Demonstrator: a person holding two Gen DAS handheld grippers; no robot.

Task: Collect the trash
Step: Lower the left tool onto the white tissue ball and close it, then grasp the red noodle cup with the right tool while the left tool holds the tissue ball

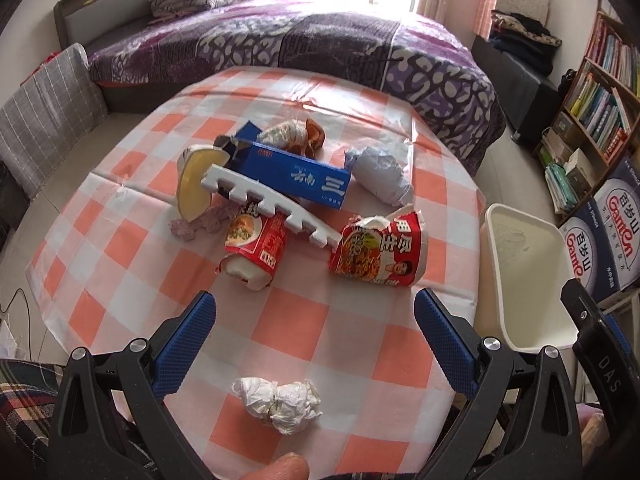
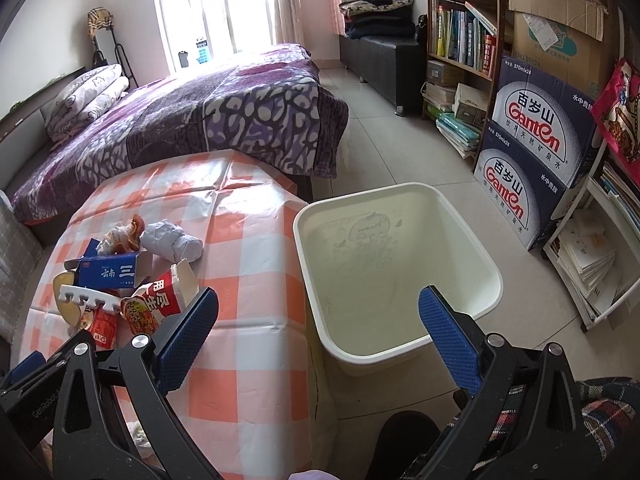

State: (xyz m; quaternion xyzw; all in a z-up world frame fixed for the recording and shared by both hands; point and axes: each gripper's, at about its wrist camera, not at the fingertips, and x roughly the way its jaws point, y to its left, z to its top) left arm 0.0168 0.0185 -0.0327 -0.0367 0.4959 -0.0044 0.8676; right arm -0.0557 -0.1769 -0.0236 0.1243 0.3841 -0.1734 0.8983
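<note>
Trash lies piled on the checked table point(image 1: 132, 280): a blue carton point(image 1: 296, 172), a white foam comb strip point(image 1: 276, 208), two red noodle cups point(image 1: 380, 252) point(image 1: 254, 248), a grey paper ball point(image 1: 380, 174), a yellow-lidded cup point(image 1: 196, 184), and a crumpled white tissue point(image 1: 278, 402) near the front edge. My left gripper point(image 1: 314, 320) is open above the tissue, short of the pile. My right gripper point(image 2: 318, 320) is open and empty over the table's right edge, beside the white bin point(image 2: 460, 240), which looks empty.
A bed with a purple cover point(image 2: 200, 120) stands behind the table. Bookshelves point(image 2: 460, 28) and stacked water cartons point(image 2: 532, 160) line the right wall. The bin point(image 1: 560, 320) stands on the tiled floor point(image 2: 400, 152) right of the table.
</note>
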